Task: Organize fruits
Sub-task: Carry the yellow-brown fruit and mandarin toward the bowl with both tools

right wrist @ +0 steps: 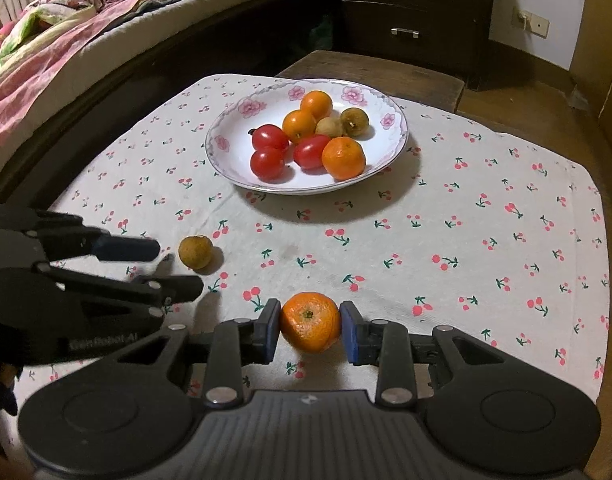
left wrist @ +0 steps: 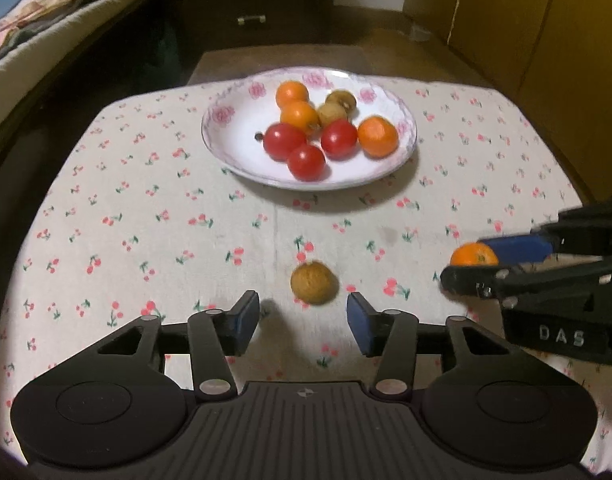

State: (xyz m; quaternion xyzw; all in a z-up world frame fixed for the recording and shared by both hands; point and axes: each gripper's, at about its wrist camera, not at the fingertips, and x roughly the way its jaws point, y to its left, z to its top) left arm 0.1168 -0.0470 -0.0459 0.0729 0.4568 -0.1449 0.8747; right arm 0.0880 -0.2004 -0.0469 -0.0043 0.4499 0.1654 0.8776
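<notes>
We hold the right gripper [right wrist: 310, 330] tilted downward; its blue pads press both sides of a round mandarin [right wrist: 310, 322] with dimpled orange skin, low over the cherry-print tablecloth [right wrist: 446, 240]. The left gripper [left wrist: 303, 322] also points down, its jaws apart and gripping nothing. A small brown longan [left wrist: 314, 283], round with rough, matte skin, lies on the cloth just ahead of its fingertips, not touching them. Farther away stands a glossy white plate [left wrist: 233, 136] with pink flowers, holding smooth red tomatoes, mandarins and longans.
</notes>
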